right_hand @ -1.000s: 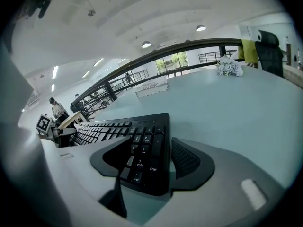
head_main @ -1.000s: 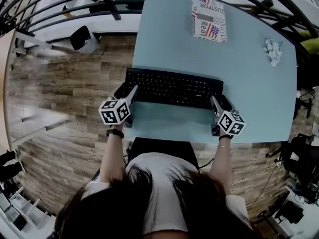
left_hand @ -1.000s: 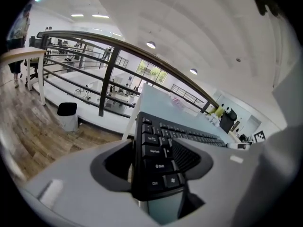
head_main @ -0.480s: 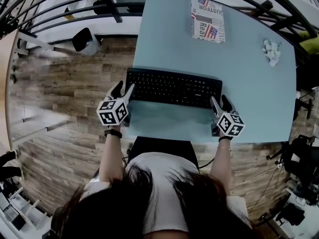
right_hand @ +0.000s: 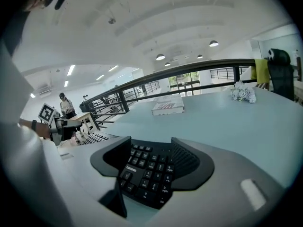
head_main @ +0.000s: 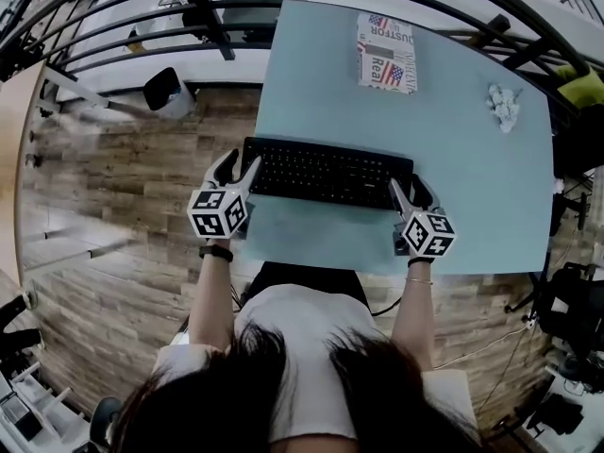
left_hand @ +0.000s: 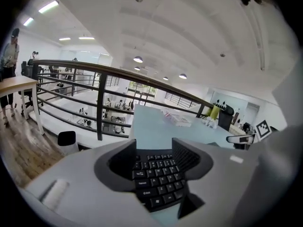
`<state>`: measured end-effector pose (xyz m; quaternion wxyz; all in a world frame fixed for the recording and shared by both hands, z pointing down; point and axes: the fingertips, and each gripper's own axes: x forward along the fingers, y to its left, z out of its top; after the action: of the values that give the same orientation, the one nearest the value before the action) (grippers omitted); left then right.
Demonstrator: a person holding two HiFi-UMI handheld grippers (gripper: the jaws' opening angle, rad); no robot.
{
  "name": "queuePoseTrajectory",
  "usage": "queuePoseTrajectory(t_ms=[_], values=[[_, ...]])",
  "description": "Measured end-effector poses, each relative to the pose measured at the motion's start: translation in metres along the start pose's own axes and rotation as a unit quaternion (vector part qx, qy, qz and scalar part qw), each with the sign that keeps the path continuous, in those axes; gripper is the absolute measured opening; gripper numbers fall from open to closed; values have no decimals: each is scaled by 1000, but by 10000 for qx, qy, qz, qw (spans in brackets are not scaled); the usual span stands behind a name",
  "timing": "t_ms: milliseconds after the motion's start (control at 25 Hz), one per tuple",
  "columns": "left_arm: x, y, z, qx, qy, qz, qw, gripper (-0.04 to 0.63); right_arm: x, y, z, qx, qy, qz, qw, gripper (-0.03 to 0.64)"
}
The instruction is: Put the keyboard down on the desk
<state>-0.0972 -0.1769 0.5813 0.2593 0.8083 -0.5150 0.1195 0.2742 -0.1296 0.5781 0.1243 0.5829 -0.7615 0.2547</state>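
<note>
Desk [head_main: 472, 206], items on top:
1. keyboard [head_main: 326, 173]: near half, long side parallel w/ near edge, left end close to desk's left edge.
2. Printed box [head_main: 385, 52]: far part, behind keyboard, well apart.
3. Crumpled wad [head_main: 502, 107]: far right, apart from box.

L gripper [head_main: 239, 170] at keyboard's left end, R gripper [head_main: 408, 194] at right end; each end lies btwn spread jaws.

Off desk: railing [head_main: 206, 12] behind & left; bin [head_main: 168, 92] on floor [head_main: 113, 187], left of desk, just before railing.

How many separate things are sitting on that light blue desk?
3: a black keyboard across the near part of the desk, a printed box at the far edge, and a crumpled white wad towards the far right. None looks hidden.
</note>
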Motion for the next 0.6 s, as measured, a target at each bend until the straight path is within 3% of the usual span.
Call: queuePoseTrajectory(t_ms=[480, 600], values=[[-9, -71, 78, 474, -793, -655, 9936, 258, -14, 58, 83, -490, -737, 712, 9935, 258], [-12, -89, 93, 575, -872, -830, 9911, 244, -22, 70, 107, -745, -980, 793, 9892, 205]])
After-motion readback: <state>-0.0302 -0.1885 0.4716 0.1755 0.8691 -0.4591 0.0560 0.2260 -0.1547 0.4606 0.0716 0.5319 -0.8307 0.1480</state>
